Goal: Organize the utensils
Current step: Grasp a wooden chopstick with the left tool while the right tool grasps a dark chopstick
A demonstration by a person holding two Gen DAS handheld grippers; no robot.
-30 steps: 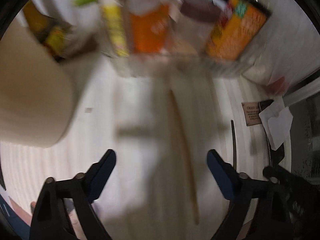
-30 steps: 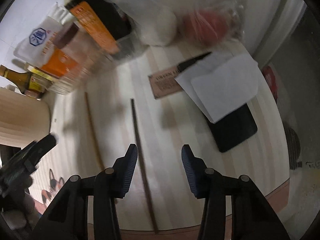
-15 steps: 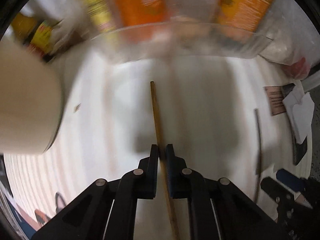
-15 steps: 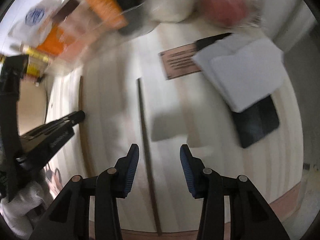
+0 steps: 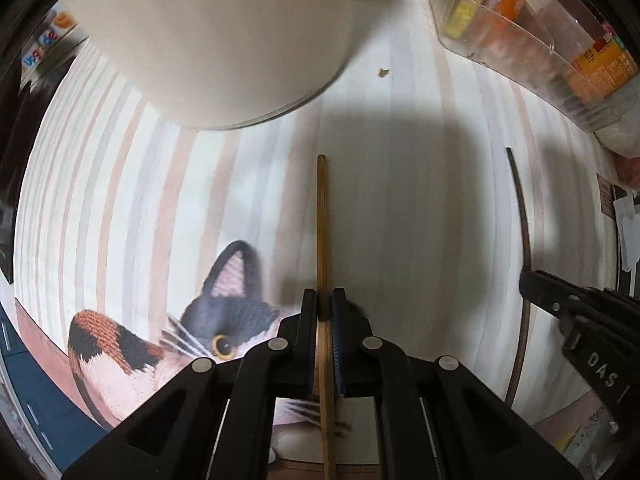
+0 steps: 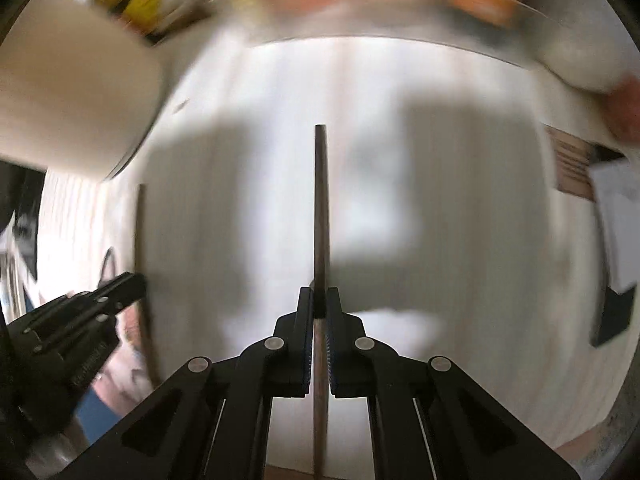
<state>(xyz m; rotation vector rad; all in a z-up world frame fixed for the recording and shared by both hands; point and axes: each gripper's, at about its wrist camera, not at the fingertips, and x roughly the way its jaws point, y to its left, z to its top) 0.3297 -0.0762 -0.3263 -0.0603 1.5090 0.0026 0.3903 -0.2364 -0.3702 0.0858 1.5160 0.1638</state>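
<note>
Pale striped wood tabletop (image 5: 420, 208) fills both views, sharp in the left view and smeared by blur in the right. Nearest, the left gripper (image 5: 324, 308) is clamped on a light wooden chopstick (image 5: 321, 232), whose lower end runs off the picture's edge behind the fingers. A cat picture (image 5: 224, 320) is half hidden under that gripper. The right gripper (image 6: 320, 304), its jaws just closed, pinches a dark chopstick (image 6: 321, 208) that is likewise cut off below. Farther out, a cream round container (image 5: 224, 40) crowds the top left, and a clear bin (image 5: 532, 44) of packets, hard to read, stands at the top right.
</note>
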